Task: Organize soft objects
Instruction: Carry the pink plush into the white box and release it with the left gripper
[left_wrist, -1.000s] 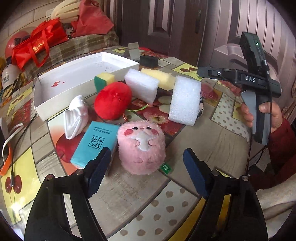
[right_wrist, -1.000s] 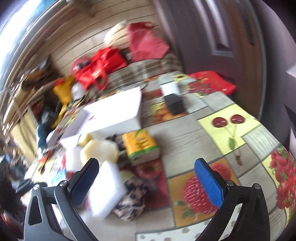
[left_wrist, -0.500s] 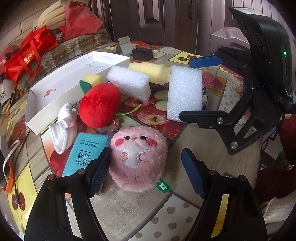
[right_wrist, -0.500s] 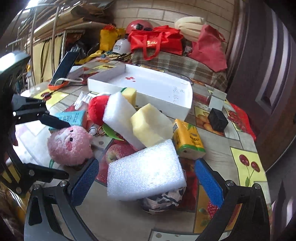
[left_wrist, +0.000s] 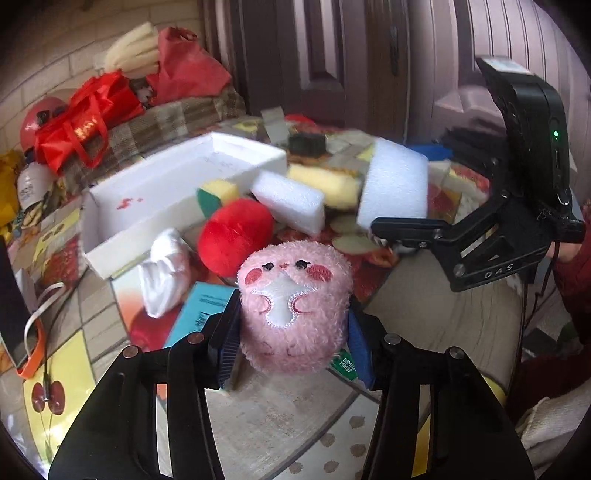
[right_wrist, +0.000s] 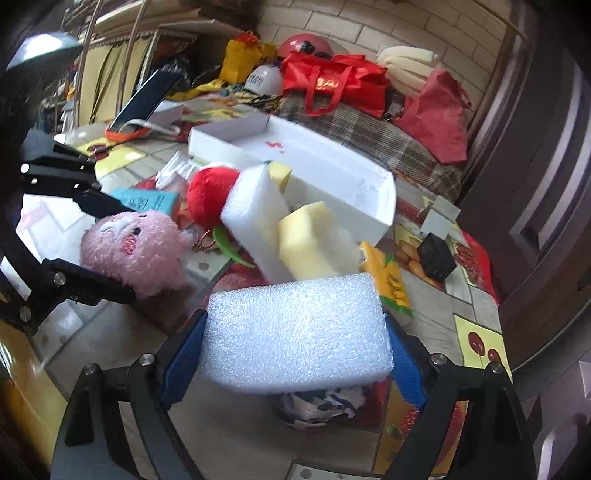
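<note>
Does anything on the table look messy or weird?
Yes. The white box has a red smear inside but holds nothing else, while the soft things lie jumbled beside it. One white foam block leans tilted against the yellow sponge.

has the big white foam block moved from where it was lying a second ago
Yes. The large white foam block now sits between the right gripper fingers, tilted and closer to the white cardboard tray than before.

Motion smears the white box and yellow sponge in the left wrist view. The pink plush covers most of both blue fingers. A patterned cloth lies half-hidden under the foam block.
</note>
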